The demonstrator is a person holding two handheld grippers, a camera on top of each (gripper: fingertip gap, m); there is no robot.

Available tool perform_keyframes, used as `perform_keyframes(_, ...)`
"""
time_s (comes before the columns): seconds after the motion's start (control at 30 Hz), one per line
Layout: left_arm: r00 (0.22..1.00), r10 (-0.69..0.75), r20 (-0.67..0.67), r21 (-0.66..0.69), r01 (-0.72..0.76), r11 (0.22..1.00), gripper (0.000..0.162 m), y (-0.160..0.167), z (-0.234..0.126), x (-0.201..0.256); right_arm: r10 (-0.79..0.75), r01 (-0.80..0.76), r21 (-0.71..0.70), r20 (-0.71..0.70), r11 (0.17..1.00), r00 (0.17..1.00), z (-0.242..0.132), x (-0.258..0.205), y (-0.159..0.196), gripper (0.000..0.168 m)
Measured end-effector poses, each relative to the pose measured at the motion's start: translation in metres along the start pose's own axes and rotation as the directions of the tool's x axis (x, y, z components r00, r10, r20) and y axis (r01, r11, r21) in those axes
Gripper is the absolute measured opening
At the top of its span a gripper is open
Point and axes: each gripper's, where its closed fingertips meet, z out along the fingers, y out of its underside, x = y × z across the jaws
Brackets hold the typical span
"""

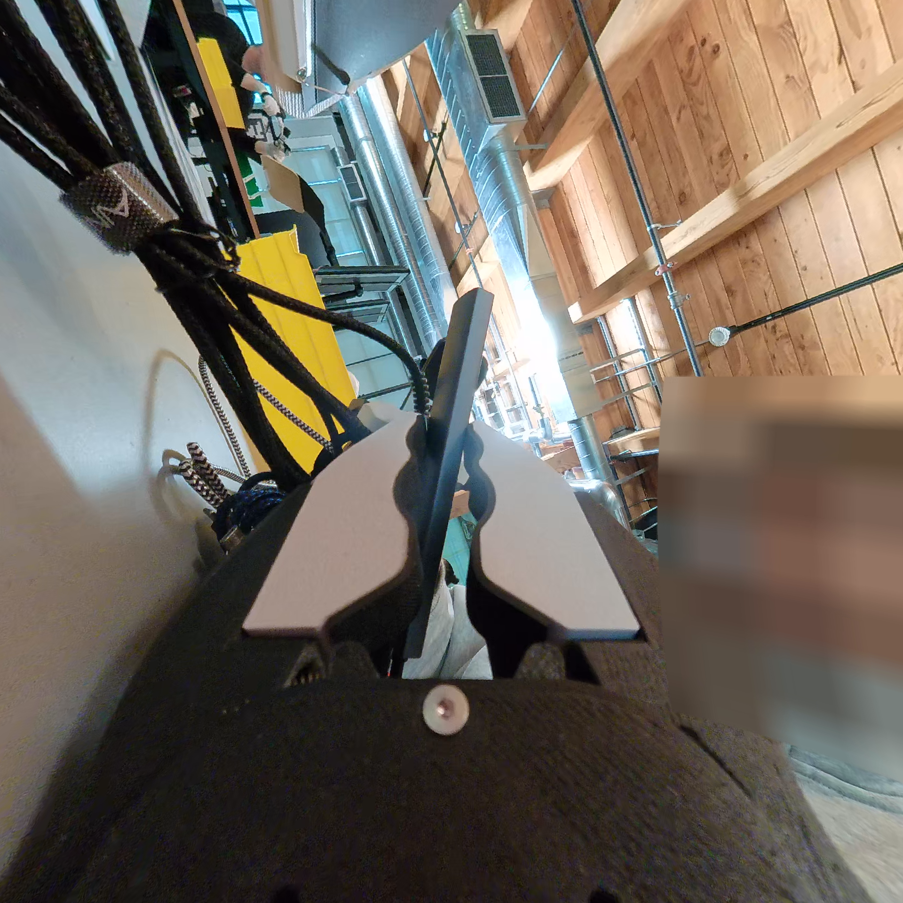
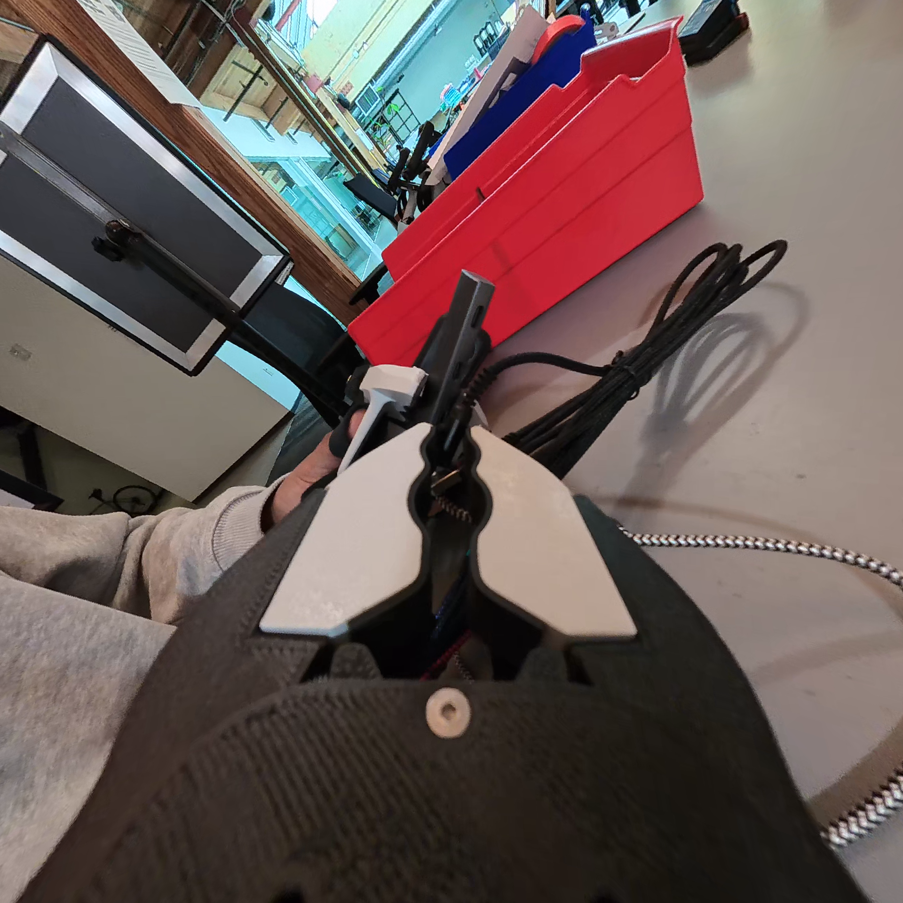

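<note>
My left gripper [image 1: 442,430] is shut on a slim dark grey hub-like block [image 1: 464,361], which sticks out past the fingertips and points toward the ceiling. A black cable with a spring-like collar [image 1: 421,391] meets the block beside the fingertips. My right gripper [image 2: 452,430] is shut on that cable's plug [image 2: 447,476], right at the lower end of the same block [image 2: 471,303]. The left gripper's white finger part [image 2: 391,386] and a hand [image 2: 312,469] show just behind it. The cable runs to a tied black bundle [image 2: 630,376] on the table.
A red bin [image 2: 562,195] lies on the grey table [image 2: 806,440] behind the block, with a blue bin [image 2: 513,127] beyond it. A black-and-white braided cable [image 2: 782,547] crosses the table at right. A yellow bin [image 1: 288,312] and hanging black cables [image 1: 146,220] show in the left wrist view. Both grippers' tips are close together, under 4 cm apart.
</note>
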Motion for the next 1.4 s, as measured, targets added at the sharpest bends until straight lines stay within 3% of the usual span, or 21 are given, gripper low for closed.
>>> perform_keyframes(0.13,1.0,-0.003,0.005,-0.011,0.003,1.0,0.017,0.002,0.0,-0.001,-0.011,0.011,0.014,0.007,1.0,1.0,-0.002,-0.001,-0.004,0.01)
perform_keyframes(0.5,0.999,-0.035,-0.025,-0.083,0.033,0.996,0.017,0.013,0.003,0.003,0.01,-0.023,0.282,0.046,0.959,0.999,-0.023,0.001,-0.038,0.009)
perform_keyframes(1.4,0.997,-0.067,-0.025,-0.152,0.062,0.986,0.017,0.026,0.01,0.0,-0.035,0.036,0.343,-0.008,0.938,0.999,-0.026,0.001,-0.041,0.009)
